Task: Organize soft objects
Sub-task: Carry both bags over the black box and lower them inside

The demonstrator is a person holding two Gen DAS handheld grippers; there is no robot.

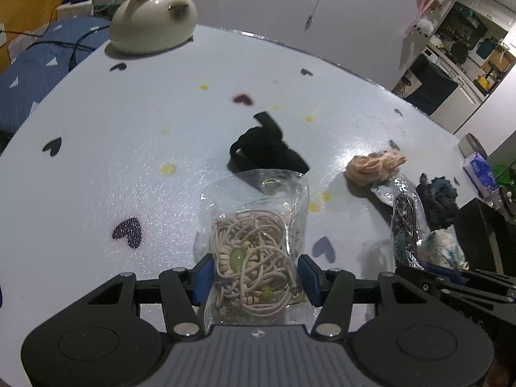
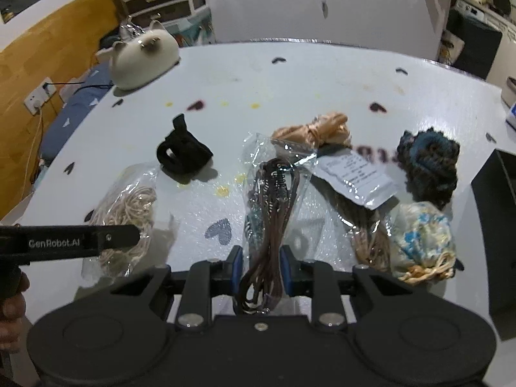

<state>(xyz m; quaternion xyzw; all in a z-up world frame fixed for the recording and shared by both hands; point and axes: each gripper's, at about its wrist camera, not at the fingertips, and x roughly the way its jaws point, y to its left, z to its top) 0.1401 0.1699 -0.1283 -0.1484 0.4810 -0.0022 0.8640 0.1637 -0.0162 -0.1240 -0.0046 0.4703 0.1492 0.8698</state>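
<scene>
My left gripper (image 1: 256,274) is shut on a clear bag of beige cord with green beads (image 1: 254,251), held just above the white table (image 1: 96,161). In the right wrist view that bag (image 2: 129,213) hangs beside the left gripper's black arm. My right gripper (image 2: 262,267) is shut on a clear bag of dark brown cord (image 2: 274,200), with the blue pads pressing its sides. On the table lie a black fabric band (image 2: 183,154), a peach scrunchie (image 2: 319,129), a dark teal scrunchie (image 2: 429,164) and a white-and-blue floral scrunchie (image 2: 422,238).
A cream cat-shaped figure (image 2: 145,58) sits at the far left of the table. Another clear bag with a white label (image 2: 358,177) lies between the scrunchies. A black box (image 2: 496,209) stands at the right edge. Heart and dot stickers mark the tabletop.
</scene>
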